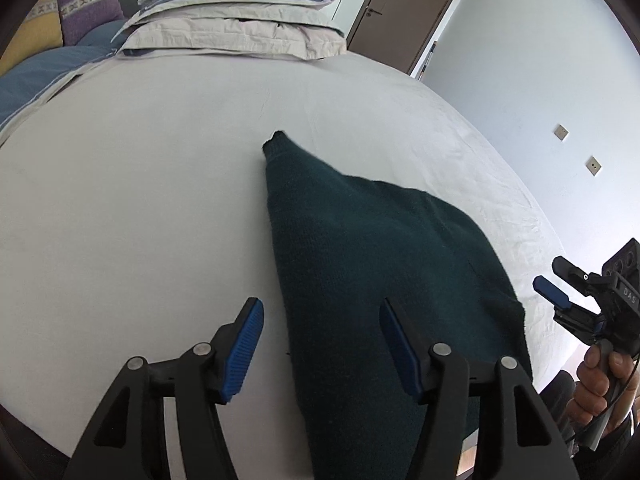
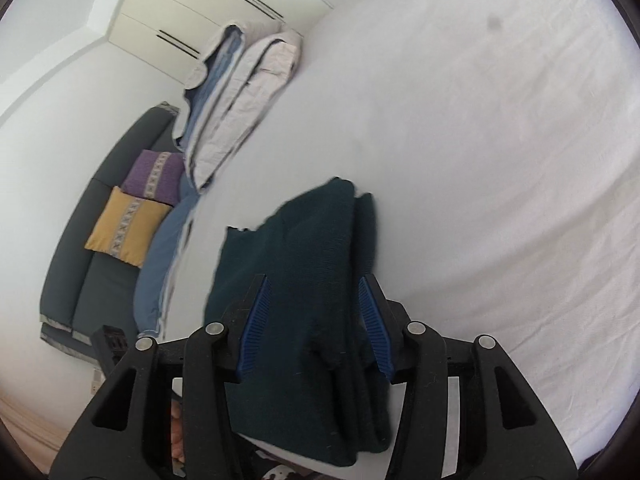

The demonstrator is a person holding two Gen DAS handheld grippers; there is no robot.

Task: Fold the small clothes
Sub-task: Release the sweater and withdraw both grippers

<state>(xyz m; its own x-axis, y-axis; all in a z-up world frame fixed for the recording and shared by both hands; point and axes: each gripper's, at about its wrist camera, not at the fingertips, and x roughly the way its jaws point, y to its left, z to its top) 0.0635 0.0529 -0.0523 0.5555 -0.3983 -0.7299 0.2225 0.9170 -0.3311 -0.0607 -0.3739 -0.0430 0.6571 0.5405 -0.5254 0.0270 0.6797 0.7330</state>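
Observation:
A dark green knitted sweater (image 1: 380, 248) lies folded lengthwise on the white bed sheet (image 1: 140, 200), one narrow end pointing away from me. My left gripper (image 1: 320, 302) hovers open over its near left edge; one pad is above the bare sheet, the other above the knit, and neither presses. In the right wrist view the sweater (image 2: 300, 240) shows as layered folds under my right gripper (image 2: 314, 280), whose jaws straddle it with gaps on both sides. From the left wrist view the right gripper (image 1: 548, 300) stands open beside the sweater's right edge, held by a hand (image 1: 600, 380).
A stack of folded bedding (image 1: 240, 12) sits at the far end of the bed. A blue blanket (image 1: 40, 76), a purple cushion (image 1: 88, 4) and a yellow cushion (image 2: 124, 224) lie by a dark sofa (image 2: 96, 280). The bed's edge (image 1: 540, 208) curves away right; a brown door (image 1: 404, 8) stands beyond.

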